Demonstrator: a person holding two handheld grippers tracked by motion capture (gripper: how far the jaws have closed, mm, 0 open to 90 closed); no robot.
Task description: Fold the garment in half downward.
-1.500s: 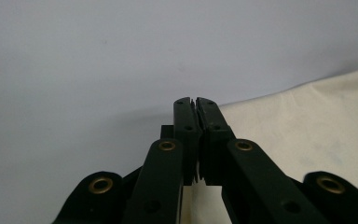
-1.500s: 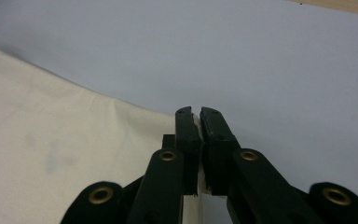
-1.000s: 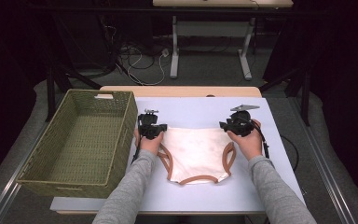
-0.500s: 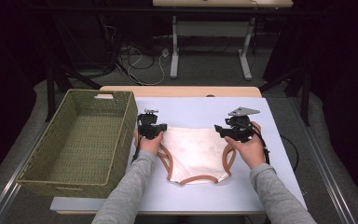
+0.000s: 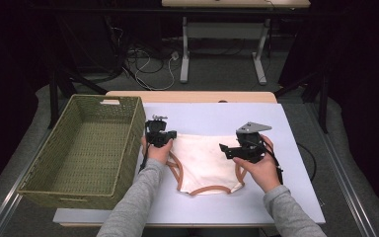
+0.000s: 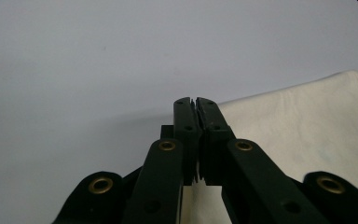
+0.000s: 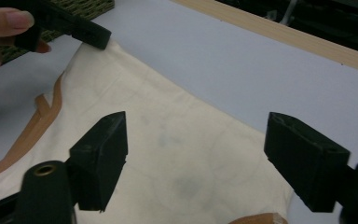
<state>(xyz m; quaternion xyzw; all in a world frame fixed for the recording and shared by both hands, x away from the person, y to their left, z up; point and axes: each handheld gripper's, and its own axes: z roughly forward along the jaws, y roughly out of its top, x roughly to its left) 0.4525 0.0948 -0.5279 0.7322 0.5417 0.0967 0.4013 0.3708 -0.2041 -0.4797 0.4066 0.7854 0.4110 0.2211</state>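
Cream garment (image 5: 205,163) (tan-edged), flat on table (image 5: 276,197)

garment (image 5: 207,163) flat on table (image 5: 296,197), between my two grippers | my left gripper (image 6: 196,103) at its far-left corner, basket (image 5: 86,148) just left | my right gripper (image 7: 196,154) over its right side

From overhead on the person's side, the high view looks forward and down across the whole bench (image 5: 276,128) to the floor beyond. The left gripper view sits low and very close, facing along its fingers (image 6: 186,126) over bare bench top. The right gripper view hovers higher above its fingers (image 7: 100,154). All three share the cream garment (image 5: 205,160) ahead of the fingers.
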